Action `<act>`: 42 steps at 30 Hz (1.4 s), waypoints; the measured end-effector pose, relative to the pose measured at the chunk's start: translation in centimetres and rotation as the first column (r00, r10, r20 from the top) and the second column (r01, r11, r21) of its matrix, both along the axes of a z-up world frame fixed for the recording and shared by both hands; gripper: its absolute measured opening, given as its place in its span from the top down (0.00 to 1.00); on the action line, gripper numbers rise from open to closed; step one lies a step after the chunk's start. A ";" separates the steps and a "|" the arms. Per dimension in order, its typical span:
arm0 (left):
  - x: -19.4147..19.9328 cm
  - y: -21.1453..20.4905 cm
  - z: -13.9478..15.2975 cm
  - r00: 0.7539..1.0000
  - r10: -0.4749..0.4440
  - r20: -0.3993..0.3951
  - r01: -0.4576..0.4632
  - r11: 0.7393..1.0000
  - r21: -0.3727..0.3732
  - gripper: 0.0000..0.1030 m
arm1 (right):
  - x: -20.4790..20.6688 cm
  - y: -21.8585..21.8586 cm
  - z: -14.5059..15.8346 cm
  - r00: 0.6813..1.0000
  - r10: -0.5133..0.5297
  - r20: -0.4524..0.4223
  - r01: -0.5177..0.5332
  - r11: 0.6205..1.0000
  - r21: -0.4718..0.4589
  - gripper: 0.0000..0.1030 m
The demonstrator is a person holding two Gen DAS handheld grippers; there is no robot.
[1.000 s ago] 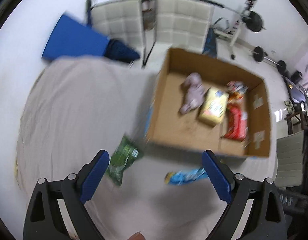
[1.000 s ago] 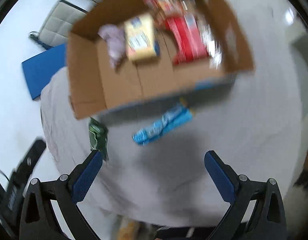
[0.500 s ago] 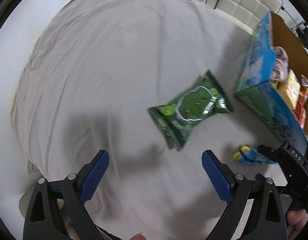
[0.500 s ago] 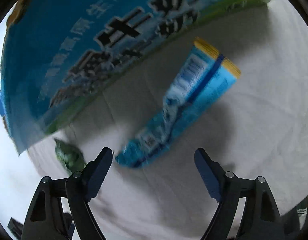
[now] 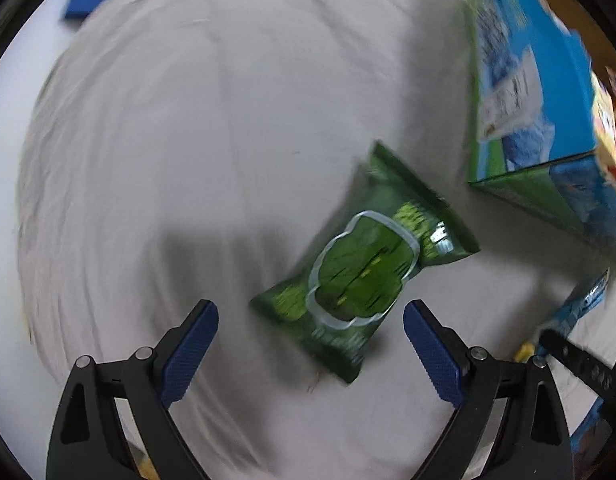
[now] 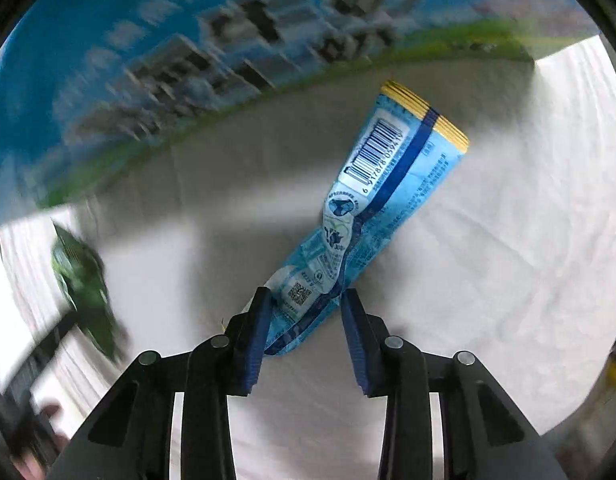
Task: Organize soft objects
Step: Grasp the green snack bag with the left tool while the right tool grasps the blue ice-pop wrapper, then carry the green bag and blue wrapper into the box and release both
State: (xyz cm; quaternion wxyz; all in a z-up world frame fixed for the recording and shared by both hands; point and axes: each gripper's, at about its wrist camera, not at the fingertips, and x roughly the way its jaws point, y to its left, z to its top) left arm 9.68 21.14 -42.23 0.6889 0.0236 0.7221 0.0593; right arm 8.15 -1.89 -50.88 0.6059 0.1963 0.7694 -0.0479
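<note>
My right gripper [image 6: 304,312] has just been closing on the near end of the blue packet [image 6: 381,196], and that end sits between its jaws. The wrapper is bunched and twisted there, so I judge the pads are already pinching it. The packet lies on the white cloth [image 6: 507,240] just in front of the printed box [image 6: 188,60], with its long axis running away from me, up and to the right, and its yellow-edged seal at the far end. A lift from this end will let the rest of it hang.

My left gripper [image 5: 308,340] is spread wide and holds nothing. The green packet [image 5: 363,268] lies flat on the cloth just ahead of the fingertips, a little toward the right finger, and beside the box corner. Its long axis runs diagonally across the jaw line, not square to it. The left hand is the nearer one to it, so the grasp should be across its short width.
</note>
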 end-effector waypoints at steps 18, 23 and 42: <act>-1.1 -4.0 -1.9 0.993 -0.084 -0.078 0.079 0.995 -0.066 0.53 | -2.6 -1.0 -0.3 0.994 0.107 -0.032 -0.107 0.994 0.003 0.60; -5.7 -7.5 -1.3 0.991 -0.082 -0.102 0.069 0.989 -0.129 0.55 | -5.2 -2.0 -0.3 0.967 0.240 -0.083 -0.240 0.971 0.017 0.69; -9.0 -16.4 -3.2 0.979 -0.106 -0.173 0.089 0.991 -0.102 0.56 | -7.2 -4.5 -0.2 0.995 0.090 -0.032 -0.093 0.990 -0.103 0.44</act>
